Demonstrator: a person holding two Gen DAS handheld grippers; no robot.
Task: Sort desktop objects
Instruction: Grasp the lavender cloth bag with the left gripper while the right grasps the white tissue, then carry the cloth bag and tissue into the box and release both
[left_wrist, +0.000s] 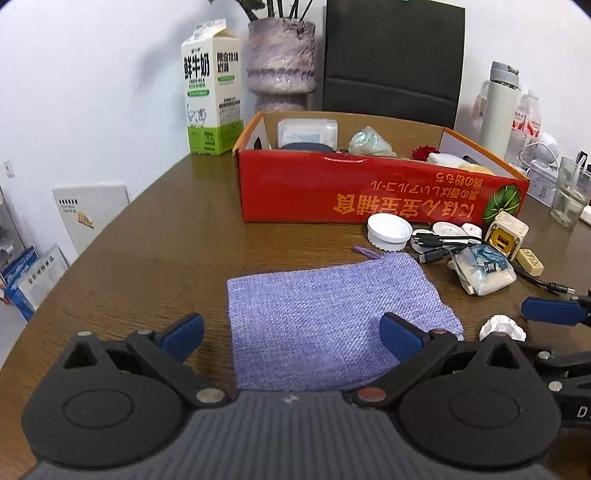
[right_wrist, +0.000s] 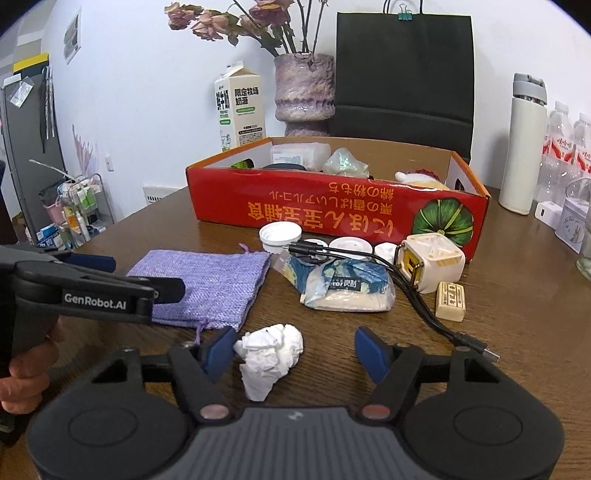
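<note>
Right wrist view: the crumpled white paper ball lies on the brown wooden table, between the two blue pads of the right gripper.
Right gripper: its jaws stand apart, wider than the paper. The left pad is just beside the paper, maybe touching it; the right pad is clearly apart from it. Nothing is clamped.
Purple pouch: the flat woven purple pouch lies to the left of the paper, near it, with a thin drawstring at the far corner.
Left gripper: in the left wrist view the left gripper has its jaws wide, over the near edge of the purple pouch. One pad is above the cloth, the other above bare table. It holds nothing.
Hand: a person's hand holds the handle of the left gripper at the left edge.
Small things: behind the paper there is a plastic packet, a black cable, a cream cube charger, a small cream block and a white cap.
Red box: the open red cardboard box stands behind these, with several things inside.
Background: a milk carton, a vase with dried flowers, a black paper bag and a white bottle stand by the wall.
</note>
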